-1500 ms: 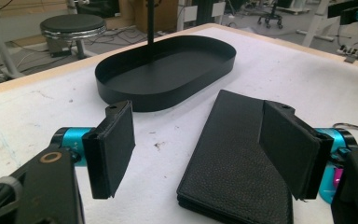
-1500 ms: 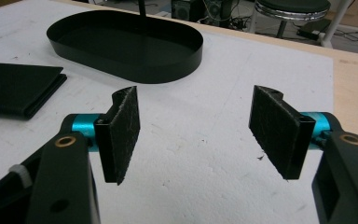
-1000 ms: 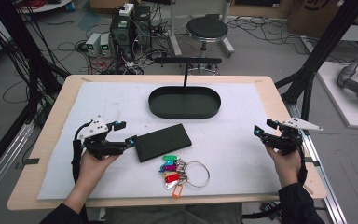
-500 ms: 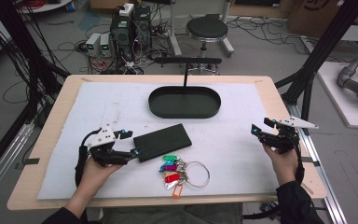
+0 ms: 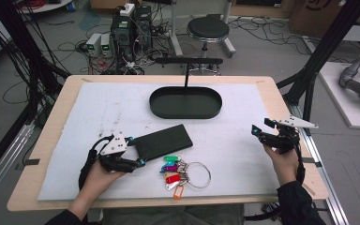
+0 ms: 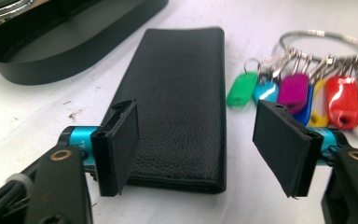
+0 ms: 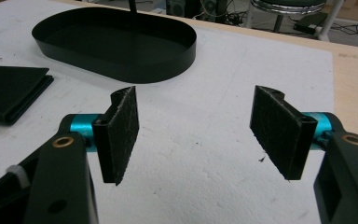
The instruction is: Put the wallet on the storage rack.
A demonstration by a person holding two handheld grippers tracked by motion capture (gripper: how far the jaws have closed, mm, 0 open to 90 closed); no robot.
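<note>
Right now my left gripper (image 5: 138, 151) sits low over the white mat (image 5: 243, 154), at the near end of the black wallet (image 6: 177, 107), which lies flat between the oval black tray (image 5: 185, 102) and the ring of coloured key tags (image 5: 178, 171). Its jaws have just been closing a little but stand wide apart, one over the wallet's edge and one beside it, neither pad pressing on the leather. My right gripper (image 5: 258, 129) hangs well off to the side, jaws spread with nothing between them.
</note>
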